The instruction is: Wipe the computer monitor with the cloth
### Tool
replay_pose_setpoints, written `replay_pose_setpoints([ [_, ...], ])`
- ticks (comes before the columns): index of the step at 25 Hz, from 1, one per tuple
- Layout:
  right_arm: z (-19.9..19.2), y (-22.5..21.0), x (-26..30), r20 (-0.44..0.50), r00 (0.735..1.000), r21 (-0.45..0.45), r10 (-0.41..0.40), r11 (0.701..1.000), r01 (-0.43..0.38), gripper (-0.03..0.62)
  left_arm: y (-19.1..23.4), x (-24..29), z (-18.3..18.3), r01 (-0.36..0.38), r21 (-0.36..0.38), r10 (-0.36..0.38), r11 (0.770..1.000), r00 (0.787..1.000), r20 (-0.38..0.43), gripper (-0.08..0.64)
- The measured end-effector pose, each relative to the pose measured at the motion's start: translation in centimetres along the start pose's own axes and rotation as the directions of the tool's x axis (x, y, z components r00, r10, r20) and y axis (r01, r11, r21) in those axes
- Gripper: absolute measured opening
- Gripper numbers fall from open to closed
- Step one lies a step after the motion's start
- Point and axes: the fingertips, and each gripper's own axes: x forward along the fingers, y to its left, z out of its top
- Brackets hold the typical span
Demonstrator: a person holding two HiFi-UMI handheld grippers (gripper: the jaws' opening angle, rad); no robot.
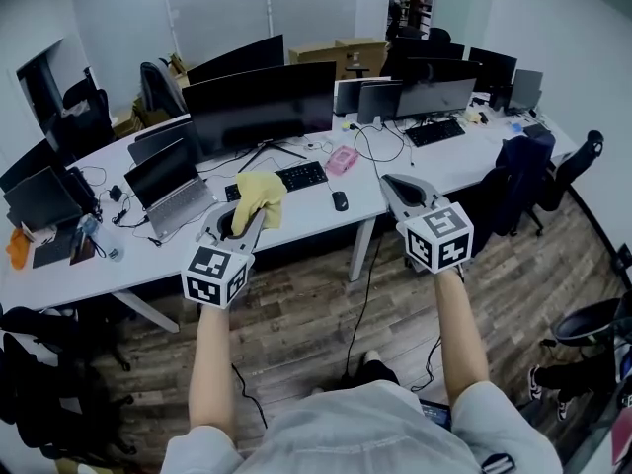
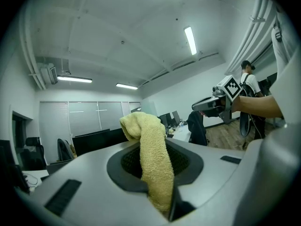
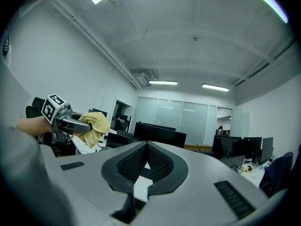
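Left gripper (image 1: 241,223): fingers clamped on yellow cloth (image 1: 261,196), held over the tabletop (image 1: 444,166) front edge, near the black monitor (image 1: 259,107). Right gripper (image 1: 400,188): fingers together, empty, well apart from the cloth.

Desk (image 1: 316,210): spans the head view left to right, ahead of the person.
Monitor (image 1: 259,107): on the desk, rear centre.
Keyboard (image 1: 301,176): on the desk, in front of the monitor.
Mouse (image 1: 339,200): on the desk, just right of the keyboard, nearer the front edge.
Laptop (image 1: 170,191): on the desk, left of the keyboard.
Left gripper (image 1: 242,220): above the desk's front edge, before the keyboard's left end.
Cloth (image 1: 260,197): clamped between the left gripper's jaws, draped over their tips.
Right gripper (image 1: 393,184): right of the left gripper, well apart; jaws closed tip to tip.
Second desk (image 1: 464,161): right of the first, carrying further monitors (image 1: 434,97).
Chair (image 1: 523,181): in front of the second desk.
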Motion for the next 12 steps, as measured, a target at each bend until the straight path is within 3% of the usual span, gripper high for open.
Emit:
replay_pose_setpoints([
  [7, 0.0, -2.5, 1.1, -0.013, 0.998, 0.018, -0.067, 0.998, 0.067, 0.028, 2.0, 0.4, -0.7, 0.004, -0.013, -0.004, 1.000, 1.000, 0.005, 0.087],
  [12, -0.3, -3.8, 3.0, -0.014, 0.997, 0.026, -0.070, 0.997, 0.071, 0.028, 3.3, 2.5, -1.5, 0.007, -0.024, -0.007, 1.000, 1.000, 0.005, 0.087],
])
